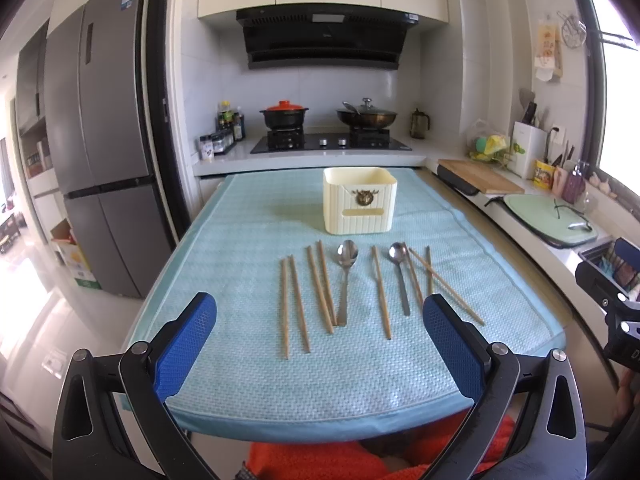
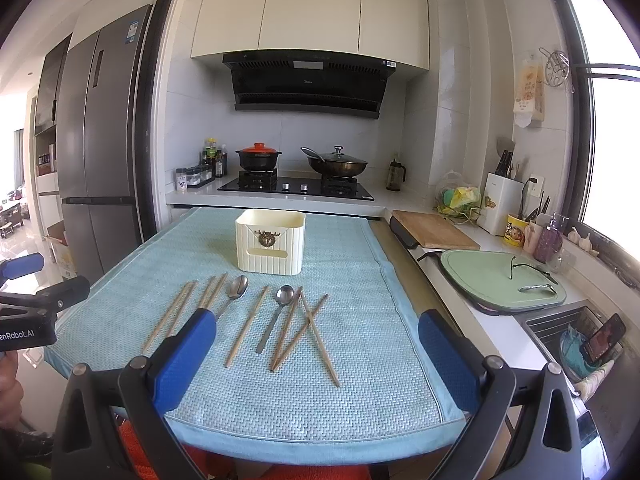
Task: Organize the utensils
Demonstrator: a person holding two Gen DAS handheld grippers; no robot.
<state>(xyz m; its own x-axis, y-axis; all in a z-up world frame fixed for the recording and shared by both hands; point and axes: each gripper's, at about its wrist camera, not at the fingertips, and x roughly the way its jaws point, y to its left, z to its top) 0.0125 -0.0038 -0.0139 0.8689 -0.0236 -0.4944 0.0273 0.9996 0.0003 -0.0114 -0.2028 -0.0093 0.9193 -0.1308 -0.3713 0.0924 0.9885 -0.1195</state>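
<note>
Several wooden chopsticks (image 1: pixel 298 304) (image 2: pixel 242 326) and two metal spoons (image 1: pixel 346 276) (image 1: pixel 400 276) lie in a row on a light blue mat (image 1: pixel 240 240) (image 2: pixel 360 280). In the right wrist view the spoons (image 2: pixel 234 292) (image 2: pixel 278 312) lie among them, and the rightmost chopsticks (image 2: pixel 318 338) cross each other. Behind the row stands a cream ribbed holder box (image 1: pixel 360 206) (image 2: pixel 270 242), open at the top. My left gripper (image 1: pixel 320 316) hovers open over the mat's near edge. My right gripper (image 2: pixel 318 334) is open too, with nothing between its fingers.
A counter to the right carries a wooden board (image 1: pixel 480 176), a green cutting board (image 2: pixel 500 280) and a sink (image 2: pixel 576 340) holding a phone. A stove with a pot (image 1: pixel 284 114) and a wok (image 1: pixel 366 114) is behind. A fridge (image 1: pixel 104 140) stands on the left.
</note>
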